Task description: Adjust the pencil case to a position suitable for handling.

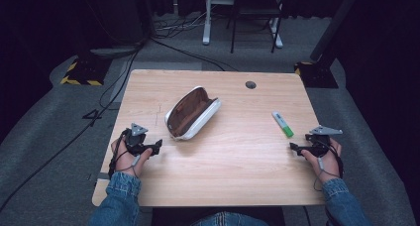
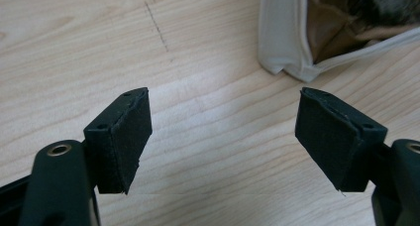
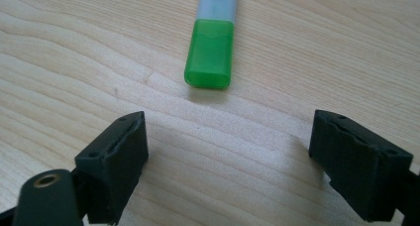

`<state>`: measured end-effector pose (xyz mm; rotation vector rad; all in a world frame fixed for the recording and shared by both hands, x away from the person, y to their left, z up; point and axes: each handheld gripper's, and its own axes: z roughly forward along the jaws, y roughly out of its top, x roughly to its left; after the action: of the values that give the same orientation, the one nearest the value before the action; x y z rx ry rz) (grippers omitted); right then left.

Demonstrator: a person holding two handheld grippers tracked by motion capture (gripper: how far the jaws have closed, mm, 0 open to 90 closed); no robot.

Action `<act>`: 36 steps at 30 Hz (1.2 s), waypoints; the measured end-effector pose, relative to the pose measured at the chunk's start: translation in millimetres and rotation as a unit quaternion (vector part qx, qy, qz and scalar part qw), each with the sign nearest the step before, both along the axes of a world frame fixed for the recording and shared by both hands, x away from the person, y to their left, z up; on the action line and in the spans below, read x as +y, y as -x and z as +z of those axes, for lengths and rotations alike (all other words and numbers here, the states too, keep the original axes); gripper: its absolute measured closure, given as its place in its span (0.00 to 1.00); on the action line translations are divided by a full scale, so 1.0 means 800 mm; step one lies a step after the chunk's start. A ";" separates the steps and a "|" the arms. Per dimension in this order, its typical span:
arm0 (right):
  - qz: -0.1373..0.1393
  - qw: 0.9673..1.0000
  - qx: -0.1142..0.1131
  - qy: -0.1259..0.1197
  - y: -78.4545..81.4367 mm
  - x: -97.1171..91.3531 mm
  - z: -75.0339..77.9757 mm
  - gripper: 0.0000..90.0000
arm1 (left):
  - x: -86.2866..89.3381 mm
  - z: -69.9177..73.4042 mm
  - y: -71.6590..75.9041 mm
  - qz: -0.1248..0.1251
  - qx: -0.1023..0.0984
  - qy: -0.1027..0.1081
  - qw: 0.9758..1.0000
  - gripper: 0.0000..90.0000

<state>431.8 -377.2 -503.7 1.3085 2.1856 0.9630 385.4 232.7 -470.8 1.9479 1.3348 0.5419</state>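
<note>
An open white pencil case (image 1: 192, 112) with a brown lining lies in the middle of the wooden table (image 1: 233, 156); its near end (image 2: 292, 42) shows ahead of my left gripper's jaws. A highlighter (image 1: 283, 124) with a green cap lies at the right. Its cap (image 3: 209, 52) points toward my right gripper (image 3: 233, 151), a short way beyond the jaws. My left gripper (image 1: 157, 146) rests at the table's left edge, open and empty (image 2: 223, 132). At the right edge my right gripper (image 1: 295, 148) is open with bare wood between its pads.
A round grey grommet (image 1: 250, 84) sits in the table near the far edge. A faint pencil line (image 2: 156, 23) marks the wood left of the case. Beyond the table are cables, a chair and stand bases on grey carpet.
</note>
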 end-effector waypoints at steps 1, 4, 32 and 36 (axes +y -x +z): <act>0.000 1.000 0.000 0.000 0.000 0.000 0.000 0.17 | -0.001 0.004 -0.001 -0.003 -0.004 0.004 1.000 0.25; 0.000 1.000 0.000 0.000 0.000 0.000 0.000 0.17 | -0.005 0.013 -0.002 -0.007 -0.013 0.016 1.000 0.25; 0.000 1.000 -0.001 0.000 0.000 0.000 0.000 0.17 | -0.040 0.045 -0.038 -0.002 -0.104 0.063 0.993 0.24; 0.000 1.000 -0.001 0.000 0.000 0.000 0.000 0.17 | -0.045 0.043 -0.048 -0.007 -0.103 0.067 0.992 0.24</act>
<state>431.6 -377.1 -503.9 1.3076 2.1838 0.9632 423.6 196.6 -436.6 1.7414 1.1942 0.6132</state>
